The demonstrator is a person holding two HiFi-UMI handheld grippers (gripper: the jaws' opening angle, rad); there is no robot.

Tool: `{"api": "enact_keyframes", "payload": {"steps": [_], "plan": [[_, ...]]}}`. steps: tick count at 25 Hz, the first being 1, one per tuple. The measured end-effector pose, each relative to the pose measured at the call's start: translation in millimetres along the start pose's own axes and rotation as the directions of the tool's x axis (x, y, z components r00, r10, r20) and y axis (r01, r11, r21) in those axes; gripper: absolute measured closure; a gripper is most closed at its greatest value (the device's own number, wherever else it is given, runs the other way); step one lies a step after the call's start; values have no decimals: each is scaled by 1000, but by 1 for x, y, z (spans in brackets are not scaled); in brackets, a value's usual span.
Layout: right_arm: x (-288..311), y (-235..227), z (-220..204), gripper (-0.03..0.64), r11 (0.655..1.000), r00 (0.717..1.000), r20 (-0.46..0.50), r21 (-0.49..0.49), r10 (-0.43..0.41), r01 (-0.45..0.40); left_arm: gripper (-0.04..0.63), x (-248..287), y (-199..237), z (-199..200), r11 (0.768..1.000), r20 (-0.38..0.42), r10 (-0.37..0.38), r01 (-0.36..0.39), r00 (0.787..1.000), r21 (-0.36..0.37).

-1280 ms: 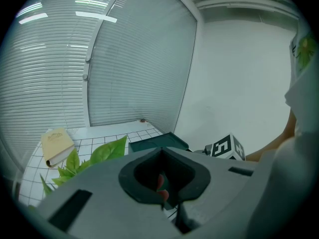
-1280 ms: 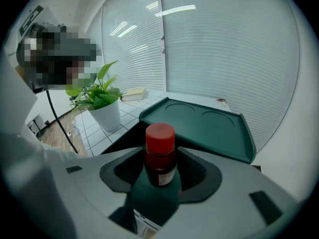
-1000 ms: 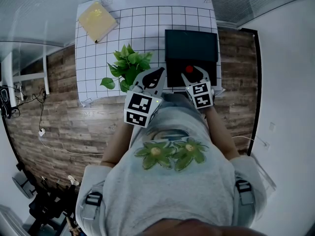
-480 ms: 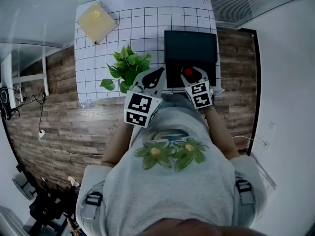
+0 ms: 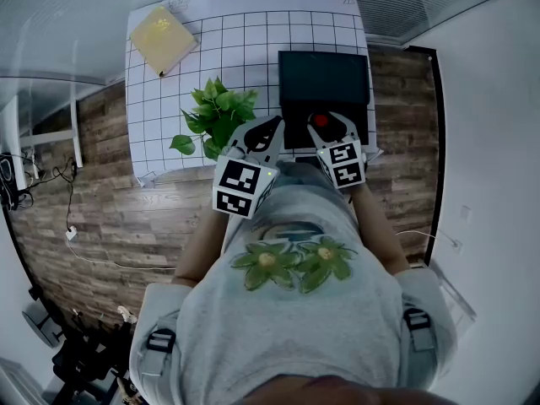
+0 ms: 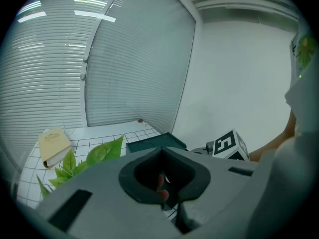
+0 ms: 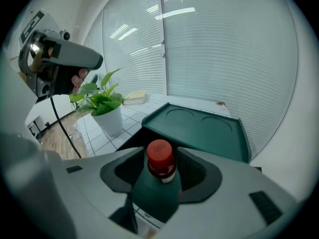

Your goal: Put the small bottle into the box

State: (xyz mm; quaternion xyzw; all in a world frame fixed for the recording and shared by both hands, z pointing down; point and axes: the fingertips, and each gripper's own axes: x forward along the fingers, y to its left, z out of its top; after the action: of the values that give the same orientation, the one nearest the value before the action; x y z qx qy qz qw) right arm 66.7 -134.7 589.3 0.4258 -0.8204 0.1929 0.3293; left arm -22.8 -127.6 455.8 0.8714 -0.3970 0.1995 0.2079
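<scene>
Nothing much has moved since a moment ago. The right hand-held gripper (image 5: 323,126) stays clamped on the small bottle (image 7: 160,164), which has a red cap and hangs over the near edge of the dark box (image 5: 325,78). Just beside it, the left hand-held gripper (image 5: 270,127) has its jaws together with nothing in them. Farther off, on the white squared surface (image 5: 253,36), stands a green plant (image 5: 221,115). Farthest away lies a yellow book (image 5: 162,36).
</scene>
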Motion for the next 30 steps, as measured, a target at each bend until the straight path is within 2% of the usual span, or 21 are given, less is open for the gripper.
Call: {"api": "enact_keyframes", "payload": {"steps": [9, 10, 12, 14, 18, 23, 30], "plan": [[-38, 7, 40, 411, 997, 988, 156, 69, 3, -14, 592, -4, -10, 0, 1000, 5, -25, 25, 1000, 6], [-43, 7, 45, 423, 997, 985, 175, 78, -2, -12, 592, -5, -12, 0, 1000, 4, -28, 28, 1000, 9], [-54, 7, 54, 487, 995, 977, 212, 95, -22, 2, 592, -6, -15, 0, 999, 3, -33, 33, 999, 16], [-66, 6, 62, 596, 993, 965, 259, 121, -41, 10, 592, -7, -18, 0, 999, 2, -41, 41, 999, 17], [-88, 6, 79, 609, 981, 934, 356, 188, -35, -35, 592, -8, -24, -2, 998, -6, -58, 59, 998, 20], [-100, 8, 82, 609, 983, 931, 363, 180, -45, -23, 592, -10, -33, -4, 997, -8, -72, 72, 997, 31], [-102, 16, 73, 609, 988, 942, 334, 152, -37, -15, 592, -12, -42, -6, 995, -11, -87, 87, 996, 48]]}}
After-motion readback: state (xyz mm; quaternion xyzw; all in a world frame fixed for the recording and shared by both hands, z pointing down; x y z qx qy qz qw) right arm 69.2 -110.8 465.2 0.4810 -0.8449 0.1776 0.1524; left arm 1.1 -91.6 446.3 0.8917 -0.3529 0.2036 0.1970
